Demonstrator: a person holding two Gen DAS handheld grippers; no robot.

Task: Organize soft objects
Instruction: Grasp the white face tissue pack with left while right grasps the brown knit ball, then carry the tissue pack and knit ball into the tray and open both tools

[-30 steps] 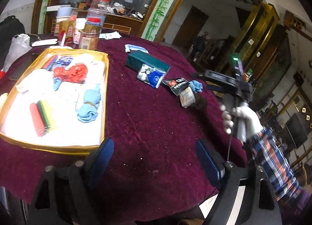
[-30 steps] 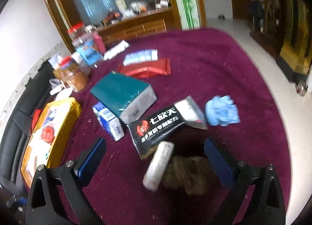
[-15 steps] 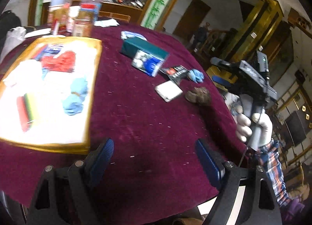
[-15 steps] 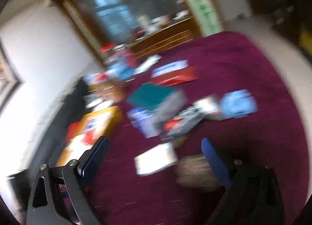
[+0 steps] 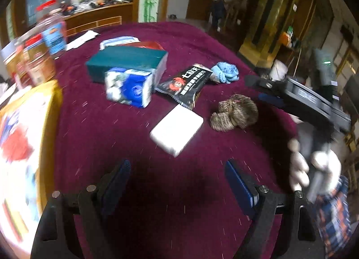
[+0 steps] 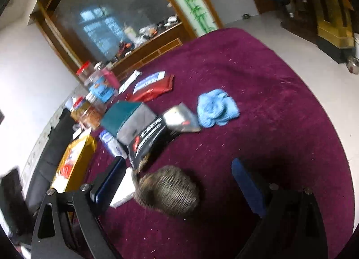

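A brown knitted bundle (image 5: 234, 114) lies on the maroon tablecloth (image 5: 202, 41), beside a white flat box (image 5: 177, 129). A light blue cloth (image 5: 225, 71) sits farther back. My left gripper (image 5: 177, 182) is open and empty, short of the white box. In the right wrist view, the brown bundle (image 6: 168, 191) lies between the spread fingers of my right gripper (image 6: 177, 182), nearer the left one; the pads do not press it. The blue cloth (image 6: 216, 107) lies beyond. At the left, a gold-rimmed tray (image 5: 52, 111) holds soft items.
A teal box (image 5: 128, 61), a blue-white carton (image 5: 129, 87) and a black snack bag (image 5: 186, 84) lie mid-table. Jars (image 5: 42, 57) stand at the back left. A gloved hand (image 5: 314, 167) with a plaid sleeve holds the right gripper's body (image 5: 303, 99). The table edge curves at right.
Both views swung and moved in. The left gripper shifted right toward the white box and brown bundle. The right gripper came down around the brown bundle. The white box now lies flat.
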